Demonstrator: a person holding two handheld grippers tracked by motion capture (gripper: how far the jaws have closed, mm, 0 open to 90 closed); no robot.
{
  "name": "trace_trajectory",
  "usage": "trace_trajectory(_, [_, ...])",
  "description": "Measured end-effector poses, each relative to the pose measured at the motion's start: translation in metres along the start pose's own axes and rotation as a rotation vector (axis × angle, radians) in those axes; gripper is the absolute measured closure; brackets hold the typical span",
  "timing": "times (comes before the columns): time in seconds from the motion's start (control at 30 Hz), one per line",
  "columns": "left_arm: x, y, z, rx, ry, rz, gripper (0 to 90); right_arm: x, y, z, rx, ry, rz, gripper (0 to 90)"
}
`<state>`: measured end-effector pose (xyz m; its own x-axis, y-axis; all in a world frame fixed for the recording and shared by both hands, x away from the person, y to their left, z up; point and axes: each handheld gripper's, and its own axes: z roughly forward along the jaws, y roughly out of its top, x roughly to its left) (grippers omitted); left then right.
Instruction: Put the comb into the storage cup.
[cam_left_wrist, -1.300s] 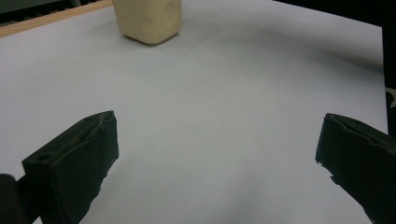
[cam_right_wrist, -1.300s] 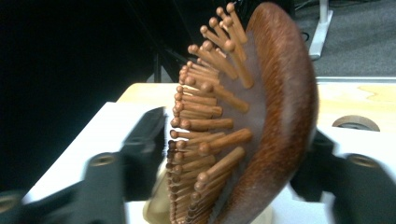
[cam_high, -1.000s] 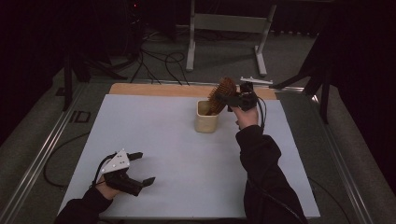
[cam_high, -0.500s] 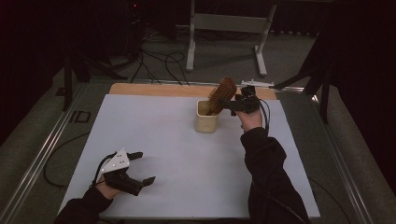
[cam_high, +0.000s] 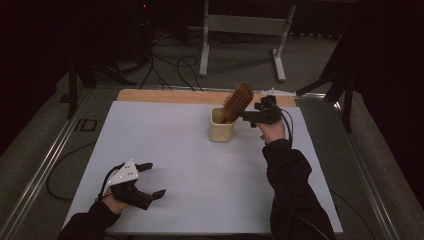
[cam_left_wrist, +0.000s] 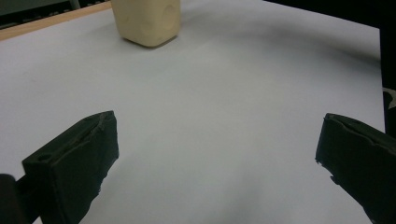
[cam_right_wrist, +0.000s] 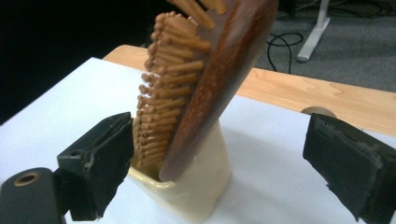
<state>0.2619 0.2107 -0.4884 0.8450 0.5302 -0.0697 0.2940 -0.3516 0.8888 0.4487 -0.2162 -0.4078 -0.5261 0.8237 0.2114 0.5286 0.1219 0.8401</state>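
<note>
two grippers are seen at the white table (cam_high: 190, 165), and both are held with the jaws apart. the right gripper (cam_high: 246, 116) is positioned at the far side of the table, just beside the cream cup (cam_high: 221, 127); in the right gripper view its jaws are spread wide on either side of the wooden hairbrush (cam_right_wrist: 205, 79), with nothing clamped between them, though the left jaw lies very near the bristles and contact there cannot be ruled out. the hairbrush (cam_high: 237, 101) is stood in the cup (cam_right_wrist: 187, 186), bristle head upward and tilted, with its lower end resting inside the rim. the left gripper (cam_high: 150, 179) is rested near the front left corner of the table, well apart from the cup, and nothing is held in it; in the left gripper view the cup (cam_left_wrist: 148, 21) is seen far ahead across bare table. the placing of the brush into the cup is judged to be complete or very nearly so, since the brush is supported by the cup alone. what is judged to remain is the withdrawal of the right gripper without the tilted brush being knocked or the cup being tipped.
</note>
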Motion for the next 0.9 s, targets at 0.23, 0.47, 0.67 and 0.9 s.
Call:
trace_trajectory(0.23, [0.0,0.0,0.0,0.001,0.001,0.0,0.0,0.001,-0.006,-0.003,0.005,0.006,-0.039,8.4])
trace_trajectory(0.47, [0.0,0.0,-0.002,-0.002,0.001,-0.001,0.0,0.0,-0.016,-0.009,-0.001,0.02,-0.049,8.4])
trace_trajectory(0.67, [0.0,0.0,-0.001,-0.002,0.0,-0.001,0.1,0.002,-0.024,-0.014,-0.002,0.018,-0.075,8.4])
trace_trajectory(0.9, [0.0,0.0,-0.001,-0.001,-0.003,-0.002,0.1,0.007,-0.041,-0.022,-0.027,0.044,-0.113,8.5])
